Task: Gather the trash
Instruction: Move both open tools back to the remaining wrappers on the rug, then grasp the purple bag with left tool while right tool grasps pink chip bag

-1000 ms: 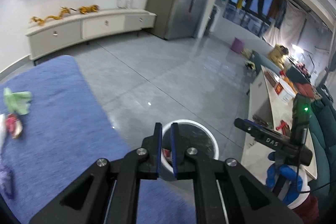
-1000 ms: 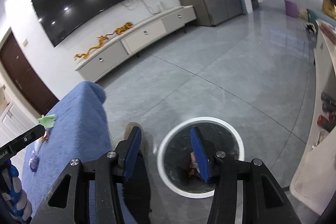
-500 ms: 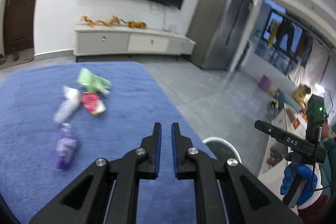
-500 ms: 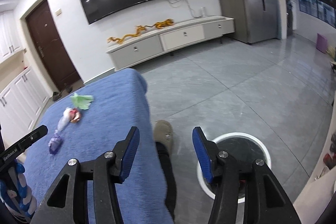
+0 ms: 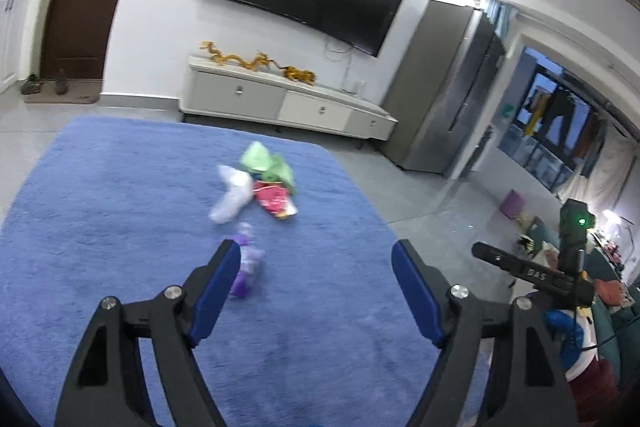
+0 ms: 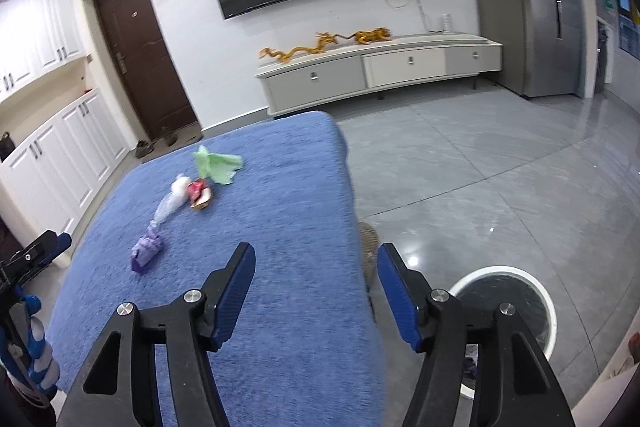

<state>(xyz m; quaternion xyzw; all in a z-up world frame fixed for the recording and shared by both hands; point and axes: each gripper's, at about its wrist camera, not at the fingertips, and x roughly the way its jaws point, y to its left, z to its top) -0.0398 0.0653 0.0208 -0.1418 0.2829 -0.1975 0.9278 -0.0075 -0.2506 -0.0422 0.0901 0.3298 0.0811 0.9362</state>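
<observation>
A: Where is the trash lying?

B: On the blue-covered counter [image 5: 120, 227], in a loose cluster at mid-frame in the left wrist view: a green wrapper [image 5: 266, 163] farthest back, a white plastic bag [image 5: 232, 195] and a red packet [image 5: 274, 201] just beside each other in front of it, and a purple wrapper [image 5: 246, 267] nearest, partly behind the left gripper's [image 5: 316, 291] left finger. All of it is blurred.

A: And the jaws?

B: The left gripper's jaws are spreading, nothing between the pads, only blue cloth. The right gripper [image 6: 316, 291] is also opening and empty, over the counter's right edge in the lower middle of its view.

A: How much room around the pile?

B: Bare cloth on every side of it; it sits well in from the far edge and from the right edge. In the right wrist view that right edge drops straight to the grey tiled floor [image 6: 500, 167], which is open up to the TV cabinet [image 6: 380, 71] at the wall.

A: The bin?

B: The white-rimmed bin [image 6: 548, 307] stands on the floor at lower right of the right wrist view, well apart from the trash, near the counter's right edge.
</observation>
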